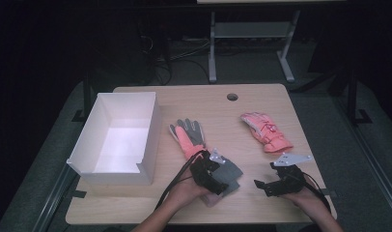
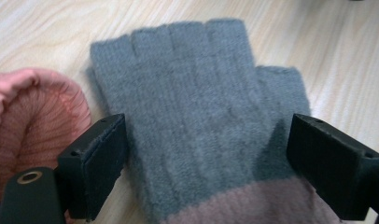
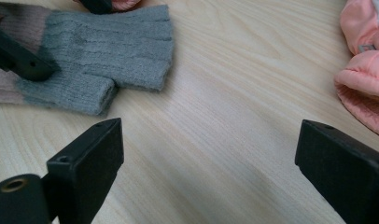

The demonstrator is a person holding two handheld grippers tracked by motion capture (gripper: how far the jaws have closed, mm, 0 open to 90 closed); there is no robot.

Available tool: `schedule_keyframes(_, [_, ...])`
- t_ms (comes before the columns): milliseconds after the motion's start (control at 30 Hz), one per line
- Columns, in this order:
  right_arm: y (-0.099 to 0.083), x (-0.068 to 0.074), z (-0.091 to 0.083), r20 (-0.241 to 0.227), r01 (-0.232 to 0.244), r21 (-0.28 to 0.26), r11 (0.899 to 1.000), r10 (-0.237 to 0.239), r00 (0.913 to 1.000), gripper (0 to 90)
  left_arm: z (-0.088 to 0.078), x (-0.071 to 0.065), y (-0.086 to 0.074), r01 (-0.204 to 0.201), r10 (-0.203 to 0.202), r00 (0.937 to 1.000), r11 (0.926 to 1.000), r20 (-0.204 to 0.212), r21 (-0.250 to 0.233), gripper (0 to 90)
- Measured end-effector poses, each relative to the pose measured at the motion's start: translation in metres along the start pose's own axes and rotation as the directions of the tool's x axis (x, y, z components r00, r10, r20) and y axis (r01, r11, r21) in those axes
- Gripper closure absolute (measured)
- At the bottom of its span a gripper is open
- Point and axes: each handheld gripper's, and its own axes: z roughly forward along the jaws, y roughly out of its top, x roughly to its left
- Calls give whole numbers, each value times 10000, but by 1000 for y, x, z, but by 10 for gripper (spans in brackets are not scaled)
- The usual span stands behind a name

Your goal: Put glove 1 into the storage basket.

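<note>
A grey fingerless knit glove with a dusty-pink cuff lies flat on the wooden table, near the front edge. My left gripper is low over it and open, one jaw at each side of the palm. In the high view the left gripper covers the glove's cuff end. My right gripper is open over bare wood, with that glove ahead to its left. In the high view the right gripper sits to the right of the knit glove, apart from it.
A grey-and-pink glove lies just beyond the left gripper, its ribbed pink cuff beside the left jaw. A padded pink glove lies at the right. An open white box stands on the table's left side.
</note>
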Motion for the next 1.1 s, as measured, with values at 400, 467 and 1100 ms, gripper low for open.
schedule_keyframes(400, [0,0,1,-45,68,-5,10000,-68,10000,75,3,4,-3,324,-330,9994,9986,141,409,117])
schedule_keyframes(467, [0,-1,0,-41,19,-26,10000,-19,10000,75,3,3,-3,362,-366,9993,9985,105,418,119])
schedule_keyframes(1100, [1,-1,0,-116,2,-59,10000,-3,9999,76,-6,4,1,287,-361,9854,9985,1661,467,627])
